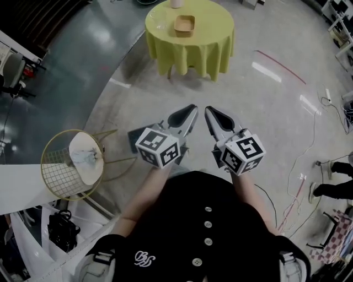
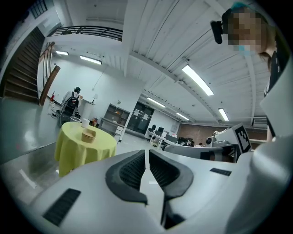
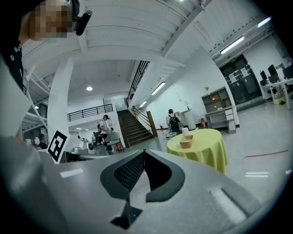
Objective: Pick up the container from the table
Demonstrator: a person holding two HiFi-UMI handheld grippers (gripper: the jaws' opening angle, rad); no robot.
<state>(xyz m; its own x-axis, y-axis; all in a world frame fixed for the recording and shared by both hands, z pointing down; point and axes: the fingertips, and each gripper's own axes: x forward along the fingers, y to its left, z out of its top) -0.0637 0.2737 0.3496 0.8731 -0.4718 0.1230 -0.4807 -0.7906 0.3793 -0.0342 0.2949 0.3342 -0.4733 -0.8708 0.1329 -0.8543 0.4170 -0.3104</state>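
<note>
A stack of tan, shallow containers (image 1: 185, 25) sits on a round table with a yellow-green cloth (image 1: 209, 38), far ahead of me across the floor. The same stack (image 2: 88, 134) shows small in the left gripper view, and the stack (image 3: 186, 141) shows in the right gripper view too. A white cup (image 1: 176, 3) stands behind it. My left gripper (image 1: 193, 107) and right gripper (image 1: 208, 109) are held side by side in front of my body, well short of the table. Both are shut and hold nothing.
A gold wire basket (image 1: 71, 163) with white cloth in it stands at my left. Cables (image 1: 309, 143) trail over the floor at the right. People (image 3: 174, 122) stand near a staircase (image 3: 132, 125) in the distance. Grey floor lies between me and the table.
</note>
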